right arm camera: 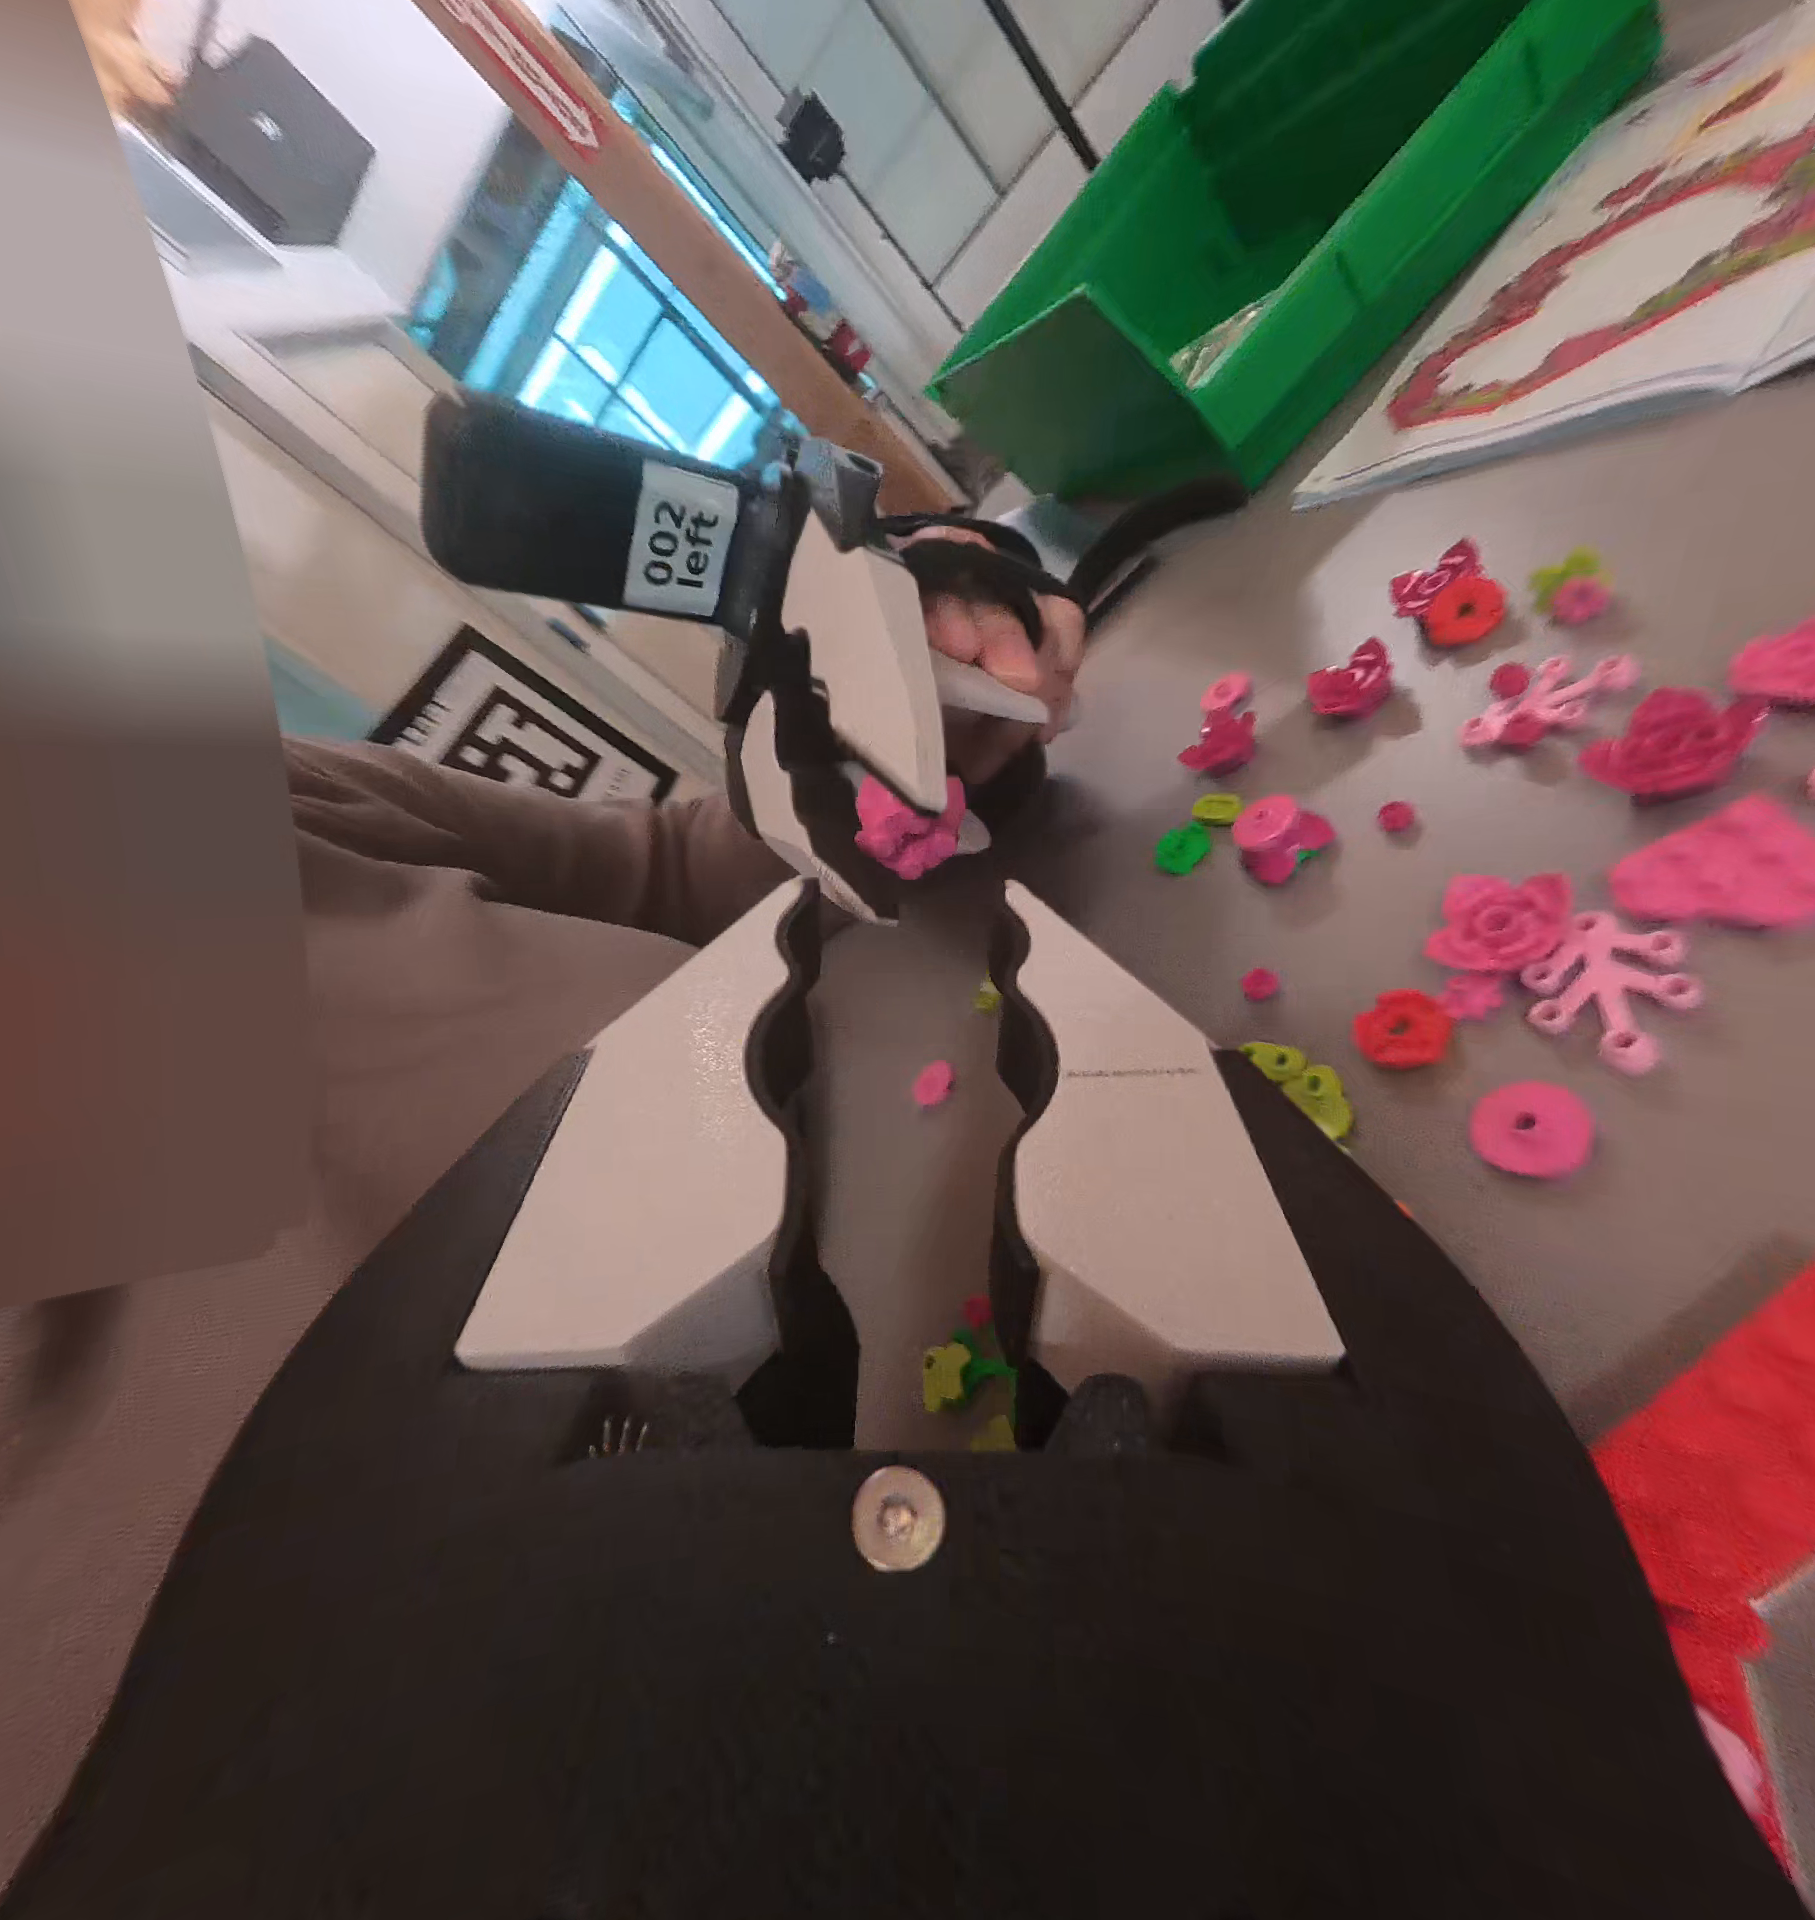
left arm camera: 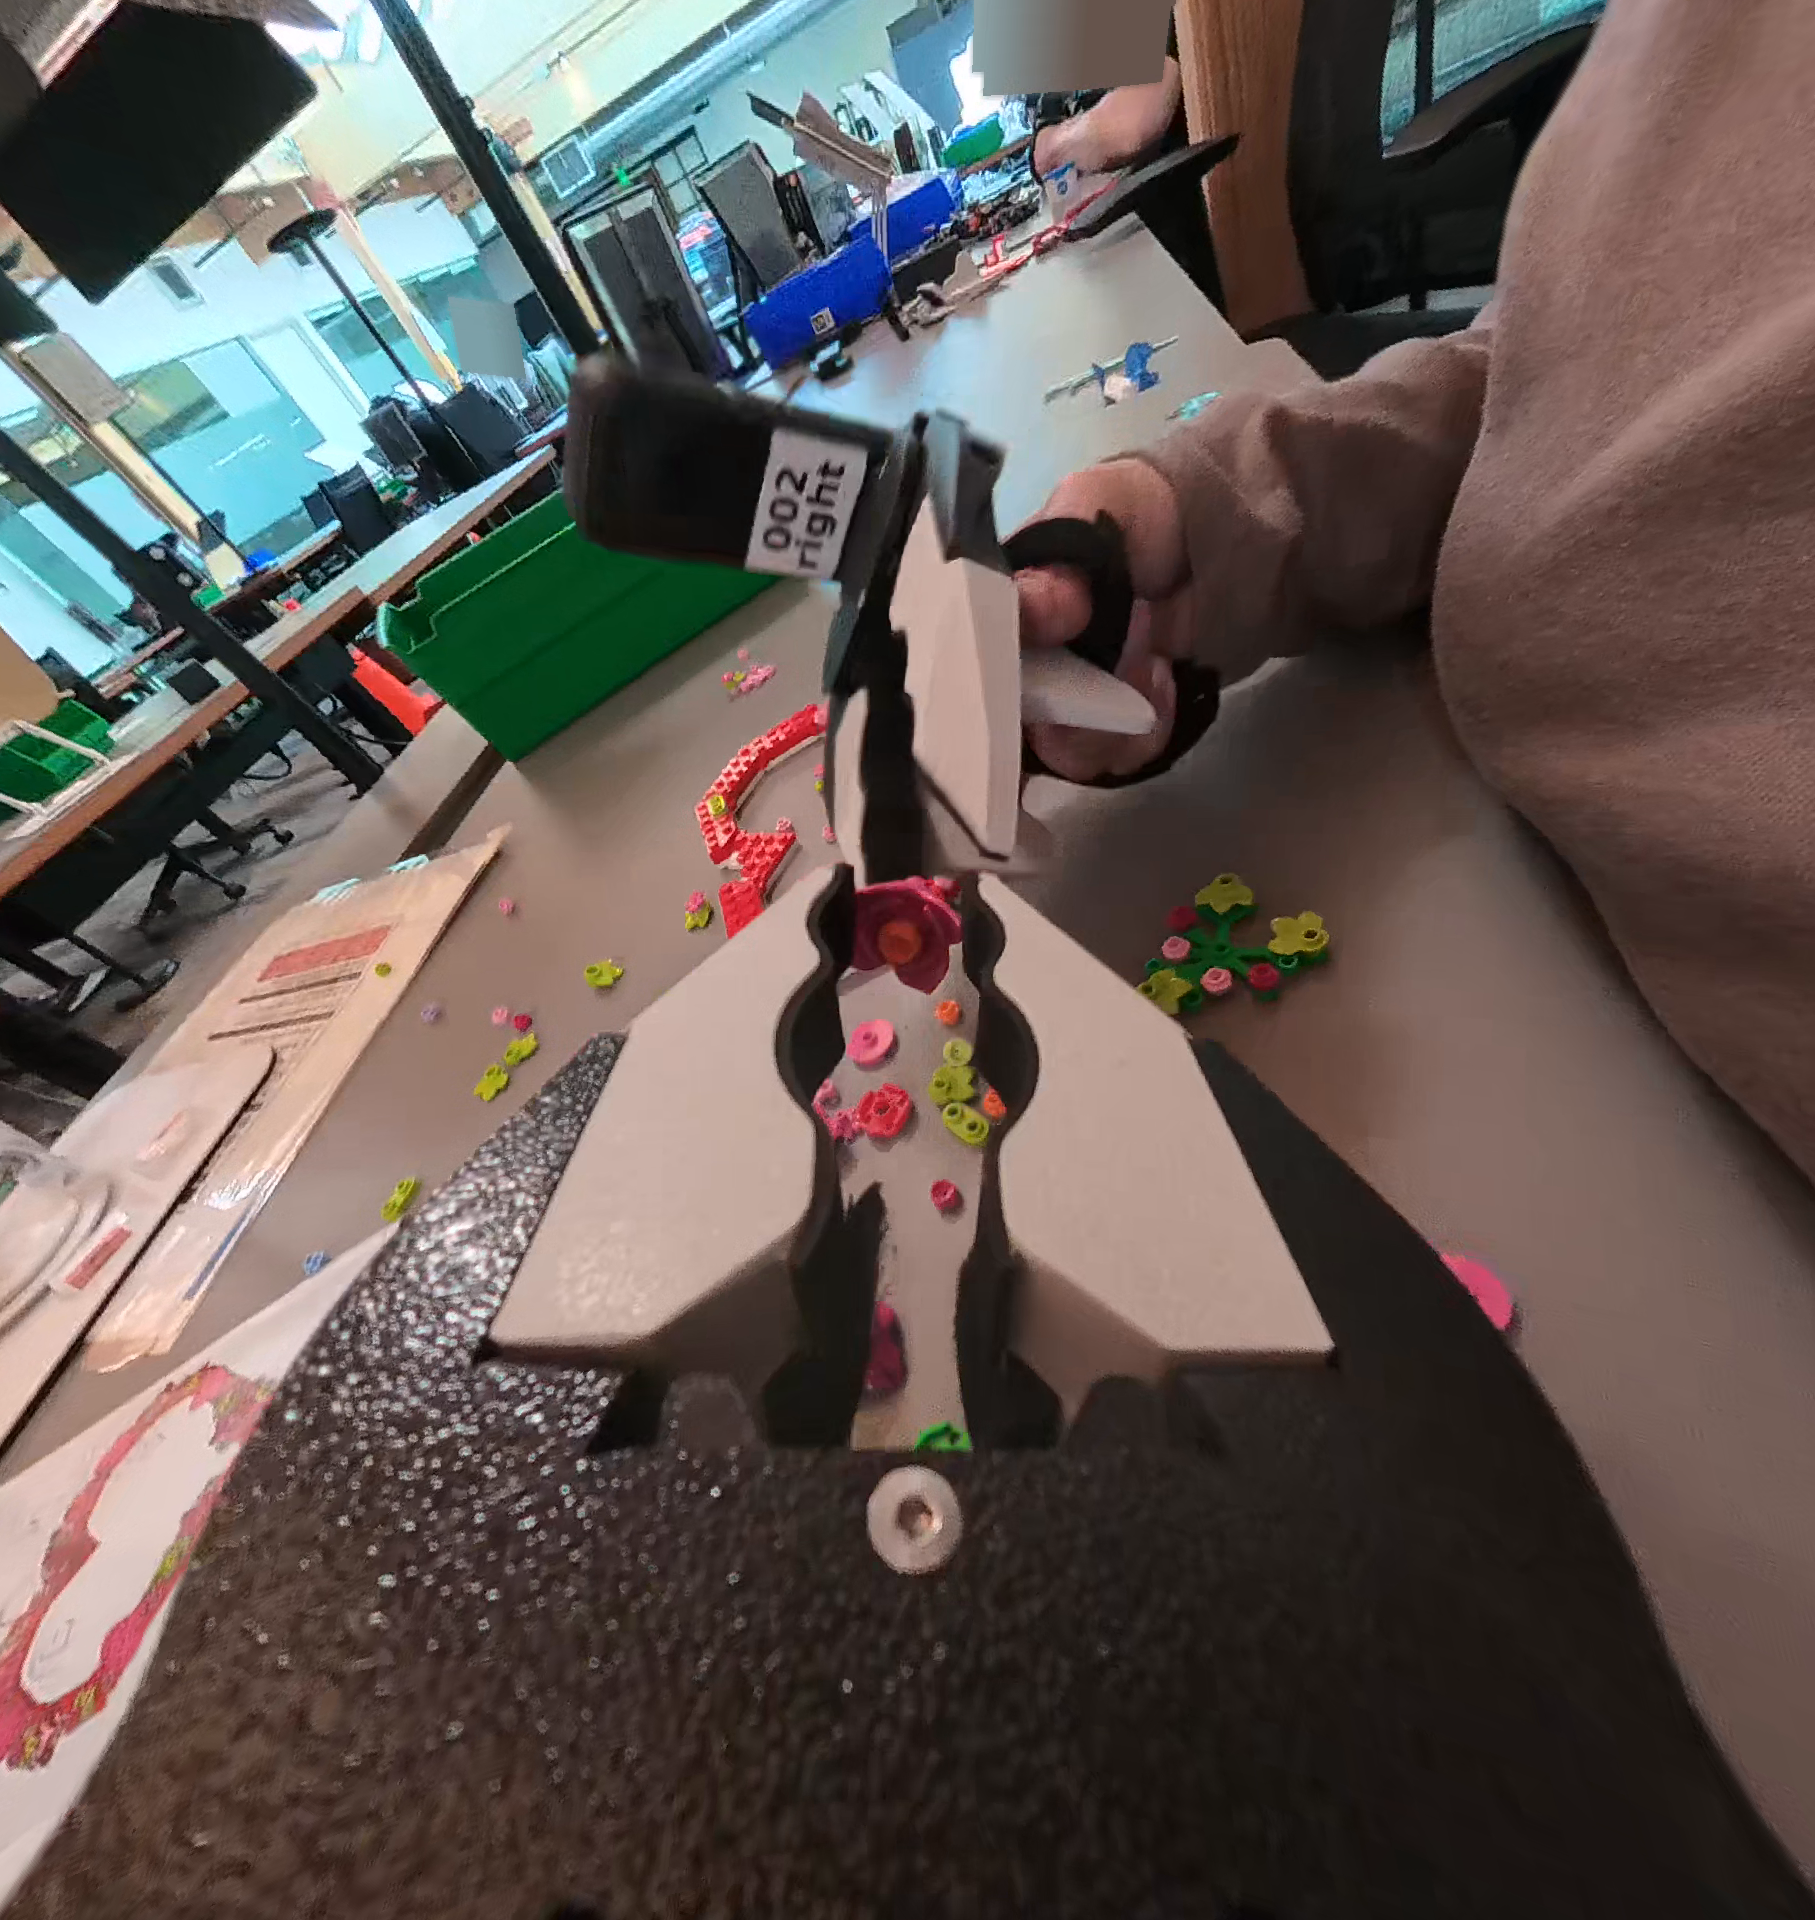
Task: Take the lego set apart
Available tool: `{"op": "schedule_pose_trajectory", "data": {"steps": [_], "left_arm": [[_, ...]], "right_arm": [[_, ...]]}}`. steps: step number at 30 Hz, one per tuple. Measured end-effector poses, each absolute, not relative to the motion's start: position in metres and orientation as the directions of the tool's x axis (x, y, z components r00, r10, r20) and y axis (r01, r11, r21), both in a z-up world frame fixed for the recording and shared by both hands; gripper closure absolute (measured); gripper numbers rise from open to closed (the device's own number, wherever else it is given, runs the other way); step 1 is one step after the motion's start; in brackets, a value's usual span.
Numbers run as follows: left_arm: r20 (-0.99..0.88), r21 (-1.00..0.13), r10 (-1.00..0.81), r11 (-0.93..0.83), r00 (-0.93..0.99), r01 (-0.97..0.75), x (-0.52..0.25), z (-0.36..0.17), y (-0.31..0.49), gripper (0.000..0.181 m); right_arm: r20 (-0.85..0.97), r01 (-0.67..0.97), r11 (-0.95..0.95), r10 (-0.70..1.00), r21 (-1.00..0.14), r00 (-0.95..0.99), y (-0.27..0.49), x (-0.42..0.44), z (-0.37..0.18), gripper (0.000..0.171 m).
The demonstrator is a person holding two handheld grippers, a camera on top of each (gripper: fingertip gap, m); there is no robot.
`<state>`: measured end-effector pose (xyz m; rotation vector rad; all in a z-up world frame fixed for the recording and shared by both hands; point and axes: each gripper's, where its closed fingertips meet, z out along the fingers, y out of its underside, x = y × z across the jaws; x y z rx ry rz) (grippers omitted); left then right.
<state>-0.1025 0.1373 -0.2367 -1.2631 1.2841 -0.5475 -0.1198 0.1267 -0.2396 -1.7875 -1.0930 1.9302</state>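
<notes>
My left gripper [left arm camera: 913, 888] is shut on a magenta lego flower [left arm camera: 903, 930] with an orange centre, held above the grey table. The right wrist view shows that gripper [right arm camera: 898, 852] side-on, with the flower [right arm camera: 908, 826] pinched at its tips. My right gripper [right arm camera: 910, 894] is open and empty, its tips just below the flower. In the left wrist view the right gripper [left arm camera: 924, 852] comes down from above and ends right at the flower. A red heart-shaped frame of plates [left arm camera: 757, 800] lies beyond it. Loose pink, red and lime pieces [left arm camera: 887, 1107] lie under the left gripper.
A green bin [left arm camera: 570, 623] stands at the back of the table. An instruction booklet [right arm camera: 1661, 260] lies next to it. Several pink flowers and branch pieces [right arm camera: 1672, 748] lie to the right, and a red plate [right arm camera: 1765, 1455] nearer. A green stem with lime flowers [left arm camera: 1235, 951] lies by the person's sleeve [left arm camera: 1661, 623]. Left and right tips are no more than a few centimetres apart.
</notes>
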Motion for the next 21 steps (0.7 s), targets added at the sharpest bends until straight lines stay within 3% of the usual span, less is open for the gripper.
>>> {"op": "schedule_pose_trajectory", "data": {"steps": [3, 8, 13, 18, 21], "left_arm": [[-0.411, -0.887, -0.874, 0.318, 0.259, -0.335, -0.098, -0.24, 0.134, 0.164], [-0.408, -0.892, -0.876, 0.321, 0.256, -0.319, -0.095, -0.238, 0.131, 0.164], [-0.215, -0.963, -0.954, 0.172, 0.209, -0.208, -0.098, -0.225, 0.122, 0.148], [-0.355, -0.924, -0.898, 0.295, 0.261, -0.245, -0.108, -0.219, 0.126, 0.178], [-0.399, -0.901, -0.879, 0.324, 0.262, -0.287, -0.104, -0.223, 0.126, 0.181]], "right_arm": [[-0.778, 0.243, -0.74, 0.578, -0.627, -0.248, 0.126, -0.122, -0.232, 0.139], [-0.77, 0.26, -0.725, 0.589, -0.637, -0.245, 0.123, -0.125, -0.236, 0.152], [-0.723, 0.219, -0.691, 0.629, -0.688, -0.287, 0.127, -0.116, -0.226, 0.152], [-0.724, 0.193, -0.703, 0.622, -0.684, -0.299, 0.133, -0.109, -0.221, 0.152], [-0.72, 0.218, -0.69, 0.624, -0.69, -0.303, 0.128, -0.111, -0.223, 0.152]]}}
